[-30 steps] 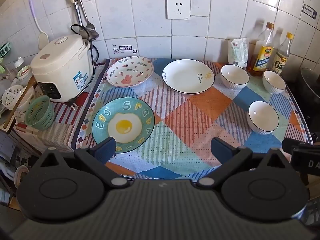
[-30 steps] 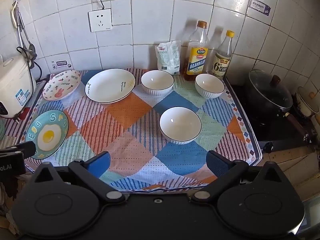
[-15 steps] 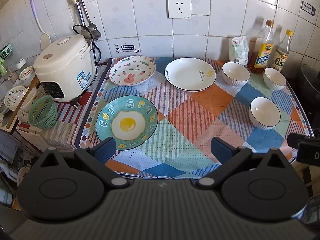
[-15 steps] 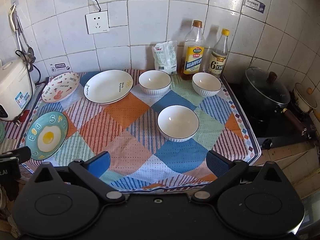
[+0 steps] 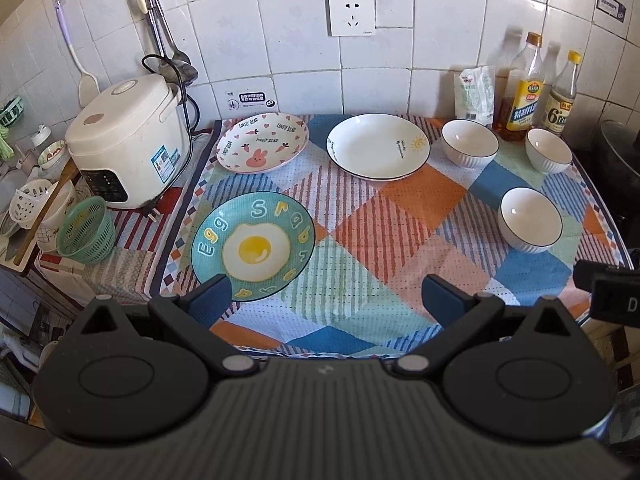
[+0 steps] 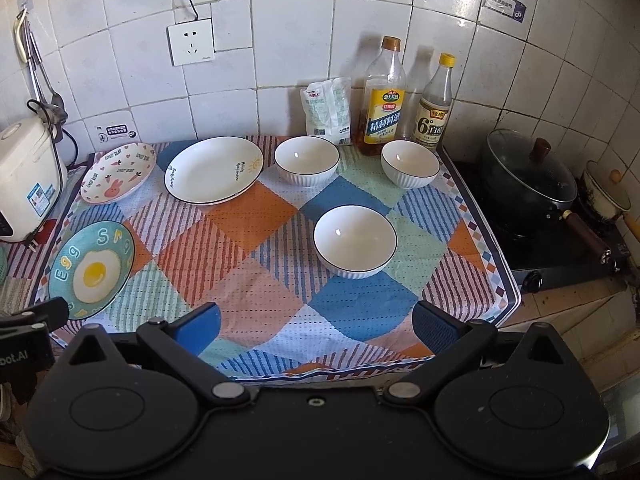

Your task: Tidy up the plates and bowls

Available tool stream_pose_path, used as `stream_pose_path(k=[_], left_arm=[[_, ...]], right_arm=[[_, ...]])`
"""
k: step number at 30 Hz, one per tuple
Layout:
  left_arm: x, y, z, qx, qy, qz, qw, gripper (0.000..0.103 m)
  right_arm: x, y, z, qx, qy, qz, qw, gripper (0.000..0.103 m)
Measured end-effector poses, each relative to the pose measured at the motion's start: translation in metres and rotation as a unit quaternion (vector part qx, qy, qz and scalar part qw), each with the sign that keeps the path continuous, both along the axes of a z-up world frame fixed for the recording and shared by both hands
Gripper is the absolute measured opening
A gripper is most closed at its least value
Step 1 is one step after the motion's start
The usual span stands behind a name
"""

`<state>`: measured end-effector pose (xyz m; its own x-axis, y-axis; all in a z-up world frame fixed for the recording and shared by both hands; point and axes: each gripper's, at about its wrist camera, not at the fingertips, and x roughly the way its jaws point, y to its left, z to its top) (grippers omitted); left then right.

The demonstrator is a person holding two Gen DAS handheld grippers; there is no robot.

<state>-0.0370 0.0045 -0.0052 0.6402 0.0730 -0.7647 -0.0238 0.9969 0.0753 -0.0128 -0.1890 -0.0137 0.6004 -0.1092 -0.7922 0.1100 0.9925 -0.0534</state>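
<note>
Three plates (image 5: pixel 253 247) and three white bowls (image 6: pixel 355 241) sit apart on a patterned cloth (image 5: pixel 392 220), both the left gripper (image 5: pixel 326 294) and right gripper (image 6: pixel 316 326) spread wide and empty at its near edge; a hasty pinch on a smooth rim might slip.

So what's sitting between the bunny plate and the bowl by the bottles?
The big white plate and another white bowl, seen in the right wrist view.

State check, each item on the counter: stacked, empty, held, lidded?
left gripper: open, empty
right gripper: open, empty
teal egg-print plate: flat, unstacked
pink rabbit plate: unstacked
white sun-print plate: empty
three white ribbed bowls: upright, empty, apart
black pot: lidded
</note>
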Motion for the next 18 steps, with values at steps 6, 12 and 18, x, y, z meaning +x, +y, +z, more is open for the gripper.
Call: stream_pose_path(k=[6, 12, 18], left_arm=[[0.0006, 0.0000, -0.0006, 0.008, -0.008, -0.001, 0.9999, 0.103], [0.0004, 0.0036, -0.0020, 0.002, -0.011, 0.001, 0.9999, 0.103], [0.0021, 0.0052, -0.0029, 0.002, -0.005, 0.004, 1.0000, 0.103]], right_arm=[[0.0005, -0.0009, 0.0011, -0.002, -0.003, -0.002, 1.000, 0.103], [0.0005, -0.0030, -0.0014, -0.013, -0.006, -0.008, 1.000, 0.103], [0.0006, -0.0043, -0.0041, -0.018, -0.006, -0.009, 1.000, 0.103]])
